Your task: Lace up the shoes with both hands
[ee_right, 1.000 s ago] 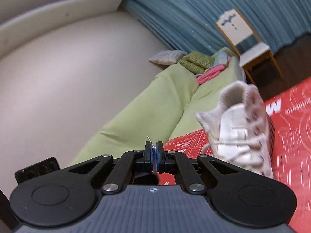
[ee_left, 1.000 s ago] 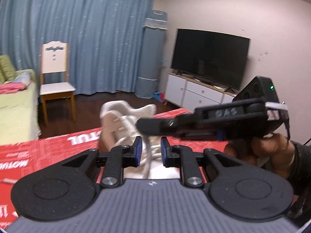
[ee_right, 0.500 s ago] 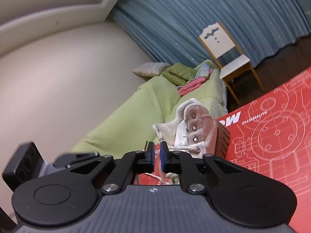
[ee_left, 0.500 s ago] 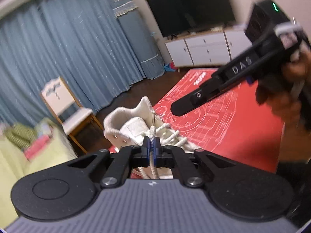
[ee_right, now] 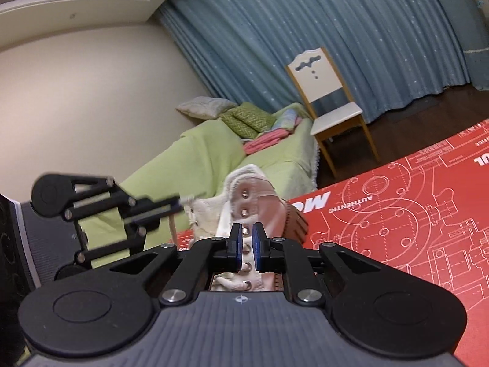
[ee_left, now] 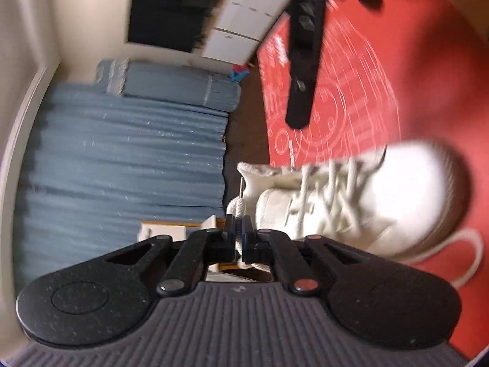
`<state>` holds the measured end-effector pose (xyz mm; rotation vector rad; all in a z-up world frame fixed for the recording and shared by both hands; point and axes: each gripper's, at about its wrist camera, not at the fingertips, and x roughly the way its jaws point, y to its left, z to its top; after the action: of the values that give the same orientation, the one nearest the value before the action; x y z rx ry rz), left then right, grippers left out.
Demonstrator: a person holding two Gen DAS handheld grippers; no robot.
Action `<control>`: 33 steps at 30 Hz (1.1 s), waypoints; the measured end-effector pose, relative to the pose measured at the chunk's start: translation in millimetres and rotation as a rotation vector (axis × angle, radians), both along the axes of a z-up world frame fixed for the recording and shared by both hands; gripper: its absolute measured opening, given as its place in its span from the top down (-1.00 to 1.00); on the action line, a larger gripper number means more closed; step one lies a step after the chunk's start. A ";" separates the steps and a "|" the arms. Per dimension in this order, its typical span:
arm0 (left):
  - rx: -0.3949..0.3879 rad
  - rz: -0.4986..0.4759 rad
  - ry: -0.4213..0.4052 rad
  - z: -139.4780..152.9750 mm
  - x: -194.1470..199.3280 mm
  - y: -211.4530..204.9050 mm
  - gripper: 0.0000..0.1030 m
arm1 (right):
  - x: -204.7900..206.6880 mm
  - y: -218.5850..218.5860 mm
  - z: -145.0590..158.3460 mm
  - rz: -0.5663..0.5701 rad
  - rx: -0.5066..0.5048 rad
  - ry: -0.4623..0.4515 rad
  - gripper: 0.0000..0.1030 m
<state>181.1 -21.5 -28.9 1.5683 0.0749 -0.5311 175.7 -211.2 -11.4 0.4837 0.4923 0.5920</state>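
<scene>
A: What does the room look like from the right wrist view, starting at the left?

B: A cream wall (ee_right: 76, 98) fills the left, with a pale ceiling moulding above it. Next comes a sofa under a light green cover (ee_right: 214, 153), with a grey pillow (ee_right: 204, 107), a green zigzag cushion (ee_right: 244, 117) and folded pink cloth (ee_right: 262, 142) at its far end. Blue curtains (ee_right: 351, 30) span the far wall, and a white chair with a wooden frame (ee_right: 327, 98) stands in front of them on dark floor.

A: And the surface?

B: It is covered by a red mat printed with white technical drawings and lettering (ee_right: 412, 208), filling the right side. The white high-top shoe (ee_right: 256, 202) stands at the mat's left edge, just beyond the right gripper (ee_right: 246, 244), its metal eyelets facing that camera.

A: How are the fingers?

B: The right gripper's blue-padded fingers are slightly spread with nothing between them; the eyelets show through the gap. The left gripper (ee_right: 180, 203) reaches in from the left, fingers pressed together, pinching the white shoelace (ee_left: 240, 211) near its tip.

A: Anything more in the left wrist view?

B: It is rolled sideways and blurred. It shows a dark television (ee_left: 171, 9), a white cabinet (ee_left: 244, 21), and the shoe on the red mat at right.
</scene>
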 end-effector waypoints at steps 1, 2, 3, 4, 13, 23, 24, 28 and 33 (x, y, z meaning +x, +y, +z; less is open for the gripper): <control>0.045 -0.011 -0.010 -5.8 4.8 -0.4 0.98 | -0.6 -1.1 -1.2 -0.002 0.001 0.004 0.73; 0.095 -0.026 -0.018 -11.5 9.8 -0.7 0.98 | -0.3 -2.1 -2.0 -0.004 0.004 0.007 0.73; 0.141 -0.043 -0.021 -16.4 13.6 -0.7 0.98 | -0.7 -3.1 -2.6 -0.005 0.006 0.009 0.73; 0.178 -0.065 -0.020 -20.3 16.3 -0.7 0.98 | -0.5 -3.6 -3.1 -0.005 0.007 0.010 0.73; 0.333 -0.215 0.061 -48.0 28.7 6.2 0.98 | 8.0 -7.2 -4.9 -0.010 0.017 0.017 0.73; 0.227 -0.207 0.118 -43.5 52.7 6.4 0.98 | 12.6 -12.1 -10.7 -0.010 0.026 0.040 0.73; 0.217 -0.207 0.127 -40.1 53.0 4.1 0.98 | 13.0 -12.0 -10.2 -0.008 0.026 0.040 0.73; 0.199 -0.210 0.138 -33.0 56.2 -2.4 0.98 | 13.8 -11.8 -10.5 -0.005 0.026 0.041 0.73; 0.164 -0.212 0.163 -22.9 56.6 -7.7 0.98 | 15.7 -10.9 -12.6 0.000 0.020 0.050 0.73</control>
<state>237.6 -29.2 -51.8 1.7008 0.0783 -0.8365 191.4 -222.1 -24.0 0.5190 0.5341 0.5861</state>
